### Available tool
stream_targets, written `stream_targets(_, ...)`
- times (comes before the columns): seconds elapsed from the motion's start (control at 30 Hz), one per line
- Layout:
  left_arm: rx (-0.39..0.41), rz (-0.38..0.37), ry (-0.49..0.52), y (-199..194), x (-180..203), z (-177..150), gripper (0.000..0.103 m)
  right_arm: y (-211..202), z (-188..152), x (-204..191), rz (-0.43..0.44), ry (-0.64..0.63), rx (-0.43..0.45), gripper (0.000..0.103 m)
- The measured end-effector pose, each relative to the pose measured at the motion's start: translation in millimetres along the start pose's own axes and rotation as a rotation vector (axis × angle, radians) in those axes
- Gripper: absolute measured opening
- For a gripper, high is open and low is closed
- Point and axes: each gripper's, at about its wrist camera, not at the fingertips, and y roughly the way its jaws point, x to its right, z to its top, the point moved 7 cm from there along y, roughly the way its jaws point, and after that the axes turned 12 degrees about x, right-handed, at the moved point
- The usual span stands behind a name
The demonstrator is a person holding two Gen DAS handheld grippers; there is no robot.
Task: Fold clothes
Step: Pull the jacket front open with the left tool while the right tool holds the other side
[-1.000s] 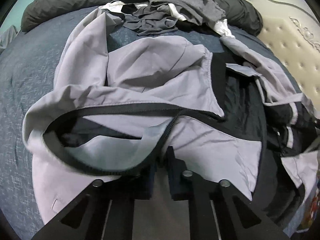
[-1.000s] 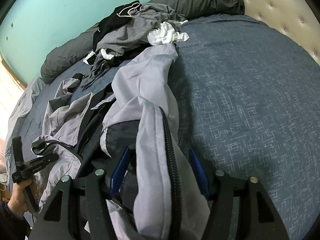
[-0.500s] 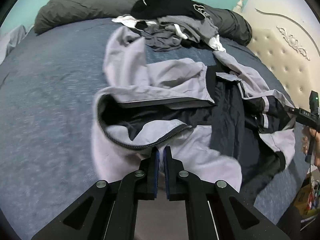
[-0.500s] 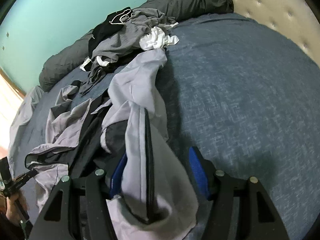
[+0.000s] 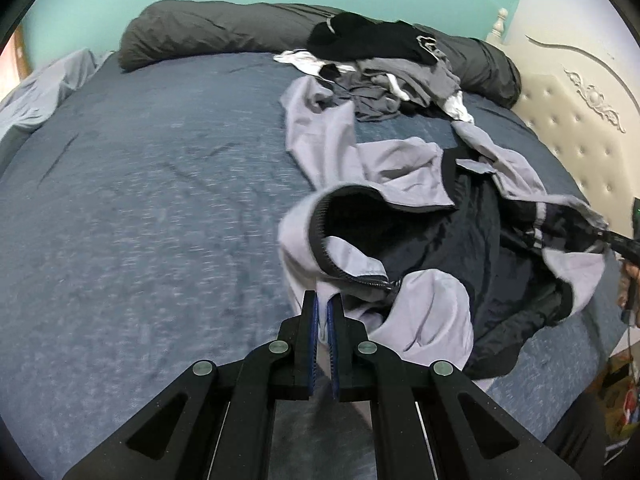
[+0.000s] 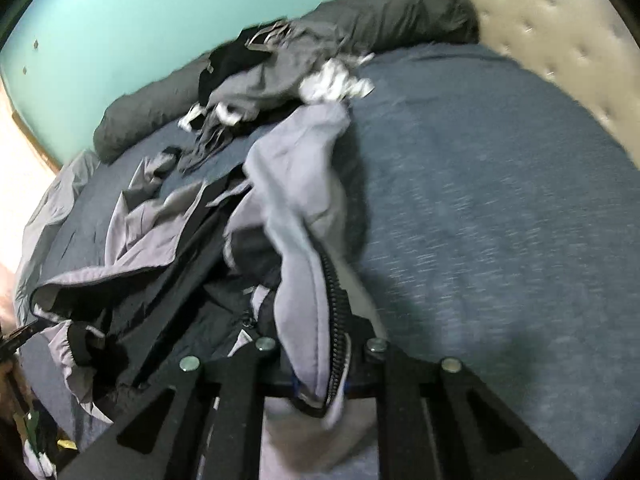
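A light grey jacket [image 5: 400, 168] with dark lining and a black zip lies crumpled on the blue bedspread [image 5: 140, 200]. My left gripper [image 5: 323, 300] is shut, its pads pinching the jacket's grey edge just below the raised collar. In the right wrist view the same jacket [image 6: 296, 184] runs toward me. My right gripper [image 6: 320, 386] is closing on the zip edge, and the fabric is squeezed between its blue pads. The right gripper's black tip [image 5: 624, 240] also shows at the far right, holding the jacket's other side up.
A heap of black, grey and white clothes [image 5: 380, 64] lies at the head of the bed against a long dark bolster [image 5: 220, 32]. A cream tufted headboard [image 5: 568, 112] stands on the right. A pale sheet [image 5: 40, 92] is bunched at the left edge.
My left gripper has pulled back and upward, drawing the collar with it. My right jaws, wide around the zip edge before, have closed on it and lifted slightly.
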Motion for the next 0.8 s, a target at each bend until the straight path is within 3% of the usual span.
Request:
stream_targets(0.13,-0.022,0.043,-0.014,-5.8,-19.9,-12.3,0.005,-23.1,-12.7,40.5,-0.087,0.012,-0.01,0.011)
stream_targets(0.3,-0.017,0.104,-0.012,-17.7,-29.7,-14.4,0.007,-30.4,-45.5,75.5,-0.154,0.028,-0.106,0.013)
stream_targets(0.4,0.027,0.127,0.013,-33.4,-26.0,0.2,0.007,-47.8,-42.0,79.9,-0.148,0.051,-0.058,0.029)
stream_targets(0.43,0.044,0.134,0.023,-38.4,-24.1,6.0,0.008,-55.3,-36.0,77.3,-0.135,0.049,-0.026,0.03)
stream_targets(0.53,0.061,0.079,0.054,-35.2,-0.1,27.6,0.009,-66.2,-15.4,62.7,-0.106,0.011,0.043,0.03)
stream_targets(0.6,0.059,0.039,0.076,-22.7,21.1,38.5,0.02,-65.3,-2.5,45.7,-0.081,-0.016,0.074,0.031)
stream_targets(0.67,0.051,0.004,0.095,-5.1,44.1,48.1,0.031,-63.0,16.0,22.0,-0.059,-0.05,0.116,0.035)
stream_targets(0.77,0.022,-0.044,0.116,30.0,79.9,58.1,0.033,-58.1,43.0,-4.1,-0.018,-0.079,0.164,0.043)
stream_targets(0.8,0.01,-0.057,0.124,43.5,90.5,60.6,0.033,-53.6,49.0,-12.7,0.002,-0.085,0.163,0.051)
